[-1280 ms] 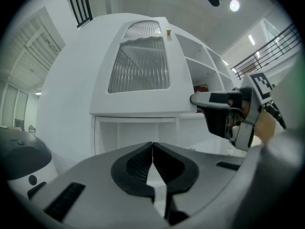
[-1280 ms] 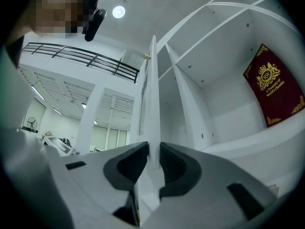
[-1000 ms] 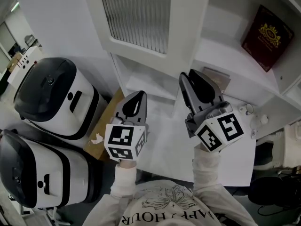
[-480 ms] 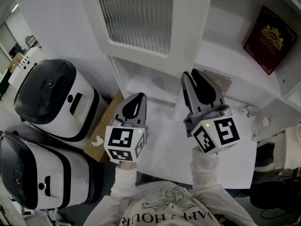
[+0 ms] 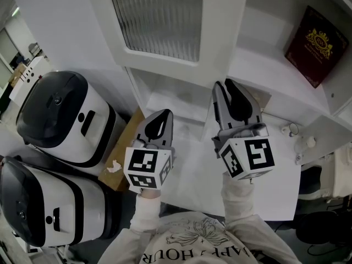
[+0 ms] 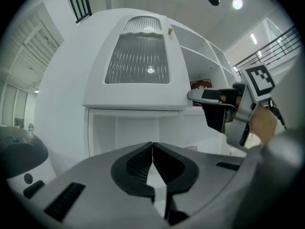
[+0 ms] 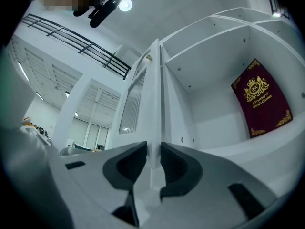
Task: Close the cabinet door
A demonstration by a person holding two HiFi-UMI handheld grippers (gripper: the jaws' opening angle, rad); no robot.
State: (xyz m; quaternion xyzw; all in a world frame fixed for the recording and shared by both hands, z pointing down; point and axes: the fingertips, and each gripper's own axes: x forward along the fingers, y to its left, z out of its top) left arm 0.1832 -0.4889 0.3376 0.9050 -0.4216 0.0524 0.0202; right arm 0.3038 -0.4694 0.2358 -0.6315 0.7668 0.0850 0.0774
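The white cabinet door, with a ribbed glass pane, stands swung out from the shelving. My right gripper is at the door's lower free edge. In the right gripper view, the door edge runs straight between the jaws of my right gripper, which are shut on it. The left gripper view shows the door face-on, with the right gripper at its lower right corner. My left gripper hangs below the door, shut and holding nothing; its pads meet.
A dark red book leans inside the open shelf at right. Two white and black appliances stand at left beside a brown box. A white shelf surface lies under my grippers, with small items at its right.
The door has shifted a little and its glass pane shows wider. My right gripper has stayed on its edge and moved slightly with it. The left gripper has barely moved.
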